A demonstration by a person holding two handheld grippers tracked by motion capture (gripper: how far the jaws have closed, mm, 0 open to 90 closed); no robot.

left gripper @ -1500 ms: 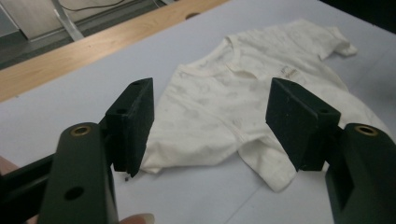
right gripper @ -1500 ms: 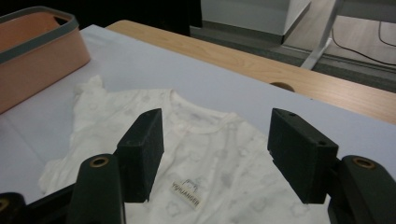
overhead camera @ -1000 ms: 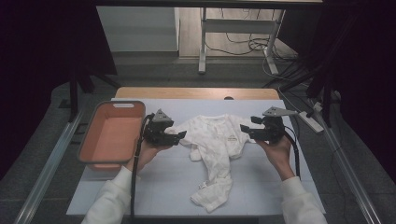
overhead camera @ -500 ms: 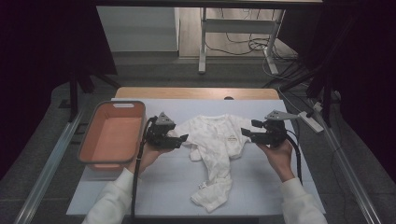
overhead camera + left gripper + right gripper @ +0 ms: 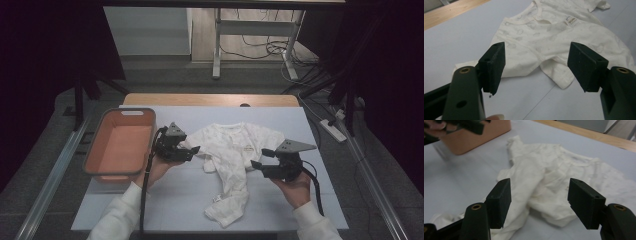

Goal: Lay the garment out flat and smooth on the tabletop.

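A crumpled white baby garment (image 5: pixel 232 155) lies in the middle of the pale table cover, its body trailing toward the near edge. My left gripper (image 5: pixel 194 151) is at the garment's left sleeve, open, its tips just short of the cloth. In the left gripper view the neckline and label of the garment (image 5: pixel 544 42) lie ahead of the wide-apart jaws of the left gripper (image 5: pixel 537 67). My right gripper (image 5: pixel 256 161) is open at the garment's right side. In the right gripper view the cloth (image 5: pixel 554 175) spreads beyond the right gripper (image 5: pixel 539 200).
An orange bin (image 5: pixel 120 145) with a grey rim stands at the table's left; its wall (image 5: pixel 474 137) also appears in the right gripper view. A wooden strip (image 5: pixel 210 100) runs along the far edge. Bare table cover (image 5: pixel 175 200) lies at the near left.
My right gripper has come down toward the near side and closer to the garment. The left gripper has shifted slightly toward the sleeve. The garment has not moved.
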